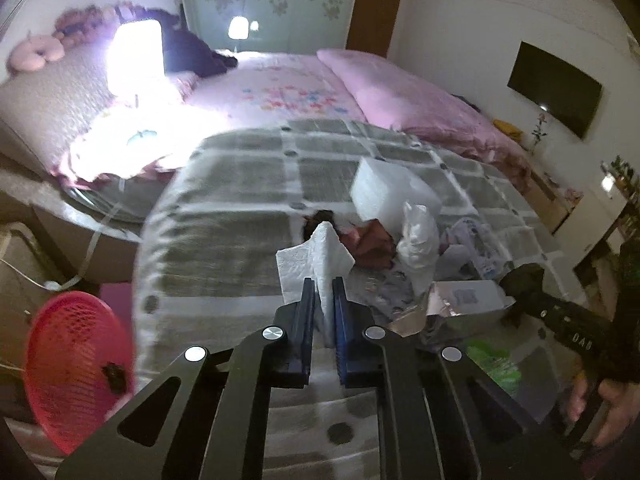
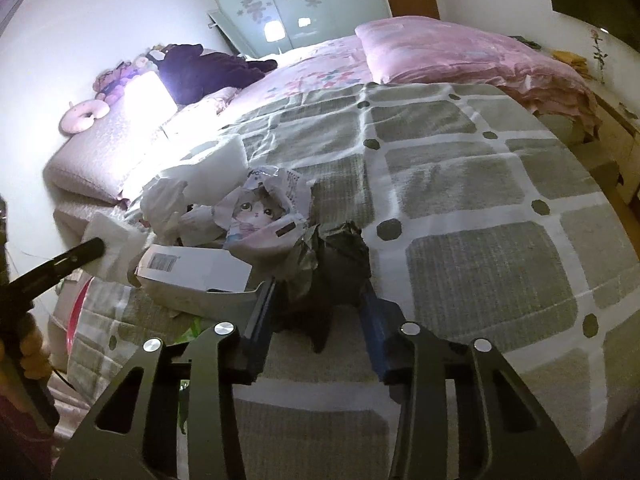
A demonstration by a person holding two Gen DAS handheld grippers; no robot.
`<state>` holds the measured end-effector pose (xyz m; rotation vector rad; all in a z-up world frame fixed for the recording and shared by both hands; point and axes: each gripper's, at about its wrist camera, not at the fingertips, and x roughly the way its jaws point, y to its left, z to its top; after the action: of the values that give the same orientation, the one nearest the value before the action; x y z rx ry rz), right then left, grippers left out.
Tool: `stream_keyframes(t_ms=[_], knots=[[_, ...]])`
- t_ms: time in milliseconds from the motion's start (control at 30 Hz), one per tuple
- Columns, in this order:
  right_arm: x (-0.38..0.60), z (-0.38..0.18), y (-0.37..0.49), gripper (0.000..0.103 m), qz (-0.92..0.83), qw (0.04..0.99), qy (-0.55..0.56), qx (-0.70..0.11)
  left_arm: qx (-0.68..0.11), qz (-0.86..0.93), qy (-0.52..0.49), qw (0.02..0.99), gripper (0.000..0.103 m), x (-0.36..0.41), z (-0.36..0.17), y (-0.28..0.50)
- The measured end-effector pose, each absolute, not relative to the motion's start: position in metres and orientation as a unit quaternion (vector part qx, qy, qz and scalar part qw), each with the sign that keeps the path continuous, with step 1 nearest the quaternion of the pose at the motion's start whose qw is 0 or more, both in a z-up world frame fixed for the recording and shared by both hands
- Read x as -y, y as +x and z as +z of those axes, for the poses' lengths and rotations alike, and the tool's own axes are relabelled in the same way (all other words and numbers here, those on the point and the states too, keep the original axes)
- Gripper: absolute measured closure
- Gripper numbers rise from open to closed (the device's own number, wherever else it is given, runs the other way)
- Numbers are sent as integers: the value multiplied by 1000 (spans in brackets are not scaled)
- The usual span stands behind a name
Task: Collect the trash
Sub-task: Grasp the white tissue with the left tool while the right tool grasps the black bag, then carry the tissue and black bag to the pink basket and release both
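Note:
My left gripper [image 1: 324,284] is shut on a white paper towel [image 1: 320,256] and holds it above the grey checked blanket [image 1: 224,248]. A red mesh basket [image 1: 76,368] stands on the floor at the lower left of that view. My right gripper [image 2: 320,284] has its jaws around a crumpled dark wrapper [image 2: 336,260] on the blanket [image 2: 480,208]; the jaws stand apart and touch its sides. The trash pile holds a white foam block [image 1: 388,192], a white plastic bag [image 1: 416,240], a white carton [image 2: 192,268] and a cat-print bag [image 2: 260,216].
A pink quilt [image 1: 400,92] and a dark garment [image 2: 208,68] lie on the bed behind. A bright lamp [image 1: 136,56] stands at the left. A wall TV [image 1: 556,88] and shelves are at the right. Green plastic [image 1: 492,364] lies near the bed edge.

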<state>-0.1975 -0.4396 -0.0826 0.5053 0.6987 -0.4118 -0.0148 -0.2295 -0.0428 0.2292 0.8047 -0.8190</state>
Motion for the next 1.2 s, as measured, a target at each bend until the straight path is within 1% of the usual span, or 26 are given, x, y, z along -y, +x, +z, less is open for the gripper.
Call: stream_keyframes(t_ms=[233, 633, 867, 1200], knots=[[443, -80, -198, 71, -209, 887, 248, -330, -349, -362, 126, 855, 94, 209, -35, -22], [436, -46, -214, 72, -227, 902, 221, -293, -331, -316, 108, 883, 94, 157, -19, -10], [406, -42, -188, 72, -189, 912, 196, -306, -333, -276, 95, 897, 94, 122, -18, 1], [346, -20, -133, 72, -115, 932, 145, -312, -341, -213, 71, 913, 94, 65, -23, 19]])
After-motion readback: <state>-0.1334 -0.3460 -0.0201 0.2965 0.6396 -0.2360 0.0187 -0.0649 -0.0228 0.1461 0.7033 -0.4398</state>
